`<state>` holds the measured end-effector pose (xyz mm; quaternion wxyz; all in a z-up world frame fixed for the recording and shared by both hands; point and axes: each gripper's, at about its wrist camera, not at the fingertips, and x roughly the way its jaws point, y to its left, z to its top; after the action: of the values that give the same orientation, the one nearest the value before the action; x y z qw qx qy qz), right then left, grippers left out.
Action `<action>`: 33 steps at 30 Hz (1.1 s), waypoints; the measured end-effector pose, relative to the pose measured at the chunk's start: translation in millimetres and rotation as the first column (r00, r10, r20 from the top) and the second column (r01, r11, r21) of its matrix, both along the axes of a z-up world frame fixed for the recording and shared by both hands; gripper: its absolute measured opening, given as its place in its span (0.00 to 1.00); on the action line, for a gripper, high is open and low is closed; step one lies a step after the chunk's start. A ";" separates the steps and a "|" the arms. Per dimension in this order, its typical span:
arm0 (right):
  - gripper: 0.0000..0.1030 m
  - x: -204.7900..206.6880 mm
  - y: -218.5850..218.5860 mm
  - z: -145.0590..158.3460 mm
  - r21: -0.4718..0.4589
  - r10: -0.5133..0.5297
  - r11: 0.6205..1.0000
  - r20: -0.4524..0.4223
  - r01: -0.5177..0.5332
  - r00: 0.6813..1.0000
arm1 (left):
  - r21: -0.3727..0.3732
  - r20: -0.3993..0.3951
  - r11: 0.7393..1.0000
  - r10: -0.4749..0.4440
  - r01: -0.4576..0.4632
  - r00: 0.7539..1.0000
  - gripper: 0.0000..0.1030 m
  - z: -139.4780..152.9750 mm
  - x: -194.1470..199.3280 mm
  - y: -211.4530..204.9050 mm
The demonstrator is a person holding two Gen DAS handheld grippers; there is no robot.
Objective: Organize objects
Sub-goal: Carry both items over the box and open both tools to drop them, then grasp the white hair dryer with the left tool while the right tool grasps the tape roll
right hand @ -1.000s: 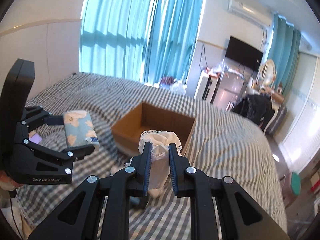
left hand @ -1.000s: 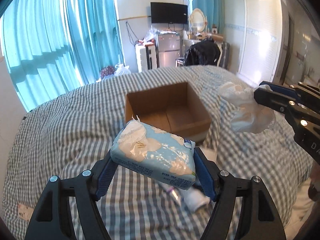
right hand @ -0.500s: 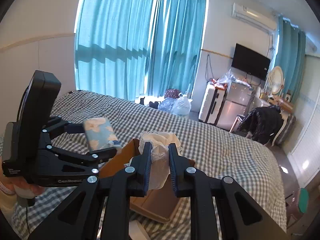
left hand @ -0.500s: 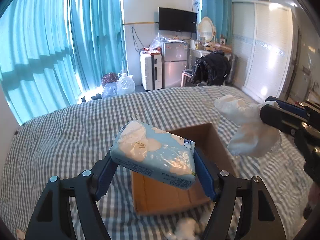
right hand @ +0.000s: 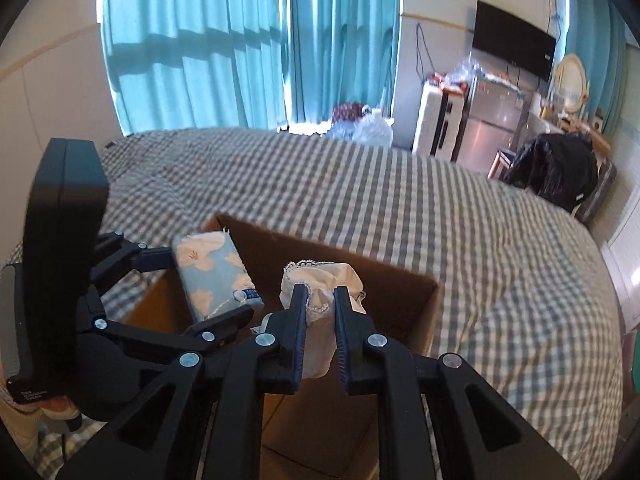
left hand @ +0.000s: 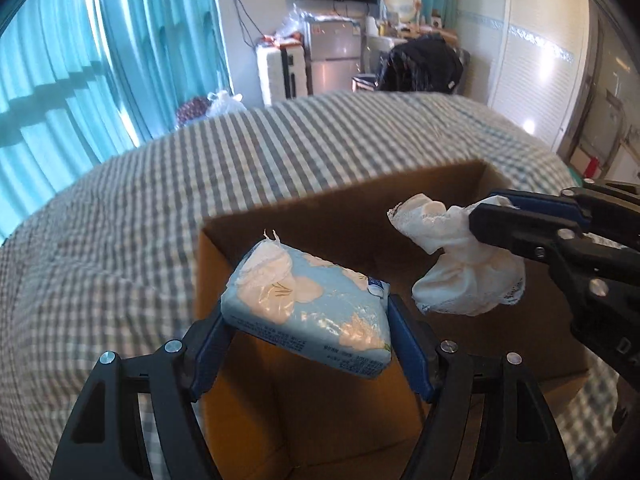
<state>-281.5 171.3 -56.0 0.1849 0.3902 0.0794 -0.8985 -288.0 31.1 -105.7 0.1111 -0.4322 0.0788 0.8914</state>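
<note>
My left gripper (left hand: 310, 322) is shut on a light-blue tissue pack (left hand: 308, 308) with pale flower prints and holds it above the open brown cardboard box (left hand: 340, 216). My right gripper (right hand: 320, 300) is shut on a bunched white lace-edged cloth (right hand: 320, 276) and holds it over the same box (right hand: 392, 280). In the left wrist view the cloth (left hand: 460, 276) hangs right of the pack, pinched by the right gripper (left hand: 492, 212). In the right wrist view the pack (right hand: 216, 276) sits left of the cloth, in the left gripper (right hand: 208, 284).
The box stands on a bed with a grey-and-white checked cover (left hand: 120, 216). Teal curtains (right hand: 200, 48) hang behind the bed. A white suitcase (left hand: 280, 72), a small fridge (left hand: 336, 56) and a chair with a black coat (left hand: 420, 64) stand beyond it.
Both grippers have moved forward and down with their loads. The box has gone from ahead of them to right beneath them and now fills the lower views.
</note>
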 end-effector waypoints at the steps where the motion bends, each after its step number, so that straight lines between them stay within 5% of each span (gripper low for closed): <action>1: 0.13 -0.2 3.3 -6.1 -0.002 -0.001 1.000 0.012 0.001 1.000 | 0.001 0.003 1.000 0.000 0.000 1.000 0.73 -2.9 1.5 2.0; 7: 0.13 7.7 14.1 -12.7 -0.028 -0.007 1.000 0.022 0.007 1.000 | -0.002 0.019 1.000 0.025 -0.025 1.000 0.82 -0.4 3.8 6.2; 9: 0.15 14.9 13.9 -2.7 -0.023 0.002 1.000 0.007 -0.001 1.000 | 0.002 0.002 0.999 0.048 -0.048 0.999 0.92 9.7 9.2 2.8; 12: 0.47 27.6 14.9 18.4 -0.017 -0.021 1.000 -0.048 0.020 0.999 | 0.021 -0.032 0.997 0.081 -0.081 0.996 0.94 29.6 20.0 -3.8; 13: 0.66 30.8 13.8 25.0 -0.023 -0.028 0.999 -0.058 0.026 0.998 | 0.031 -0.033 0.996 0.079 -0.078 0.996 0.94 36.3 23.7 -4.4; 17: 0.81 59.0 26.4 59.4 -0.047 -0.071 0.997 -0.109 0.066 0.992 | 0.017 -0.066 0.996 0.093 -0.092 0.993 0.95 70.0 47.7 -9.8; 27: 0.95 156.2 42.2 192.9 -0.065 -0.066 0.997 -0.295 0.049 0.953 | 0.046 -0.268 0.990 0.141 -0.134 0.953 1.00 180.0 145.6 -20.1; 33: 0.97 217.0 42.6 227.7 -0.037 -0.028 0.999 -0.367 0.015 0.930 | 0.041 -0.326 0.978 0.205 -0.203 0.923 1.00 217.0 201.4 -26.4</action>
<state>-64.4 213.8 171.7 0.1635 0.2128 0.0932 -0.9588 -86.6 4.7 111.3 0.0047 -0.2829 0.0478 0.9579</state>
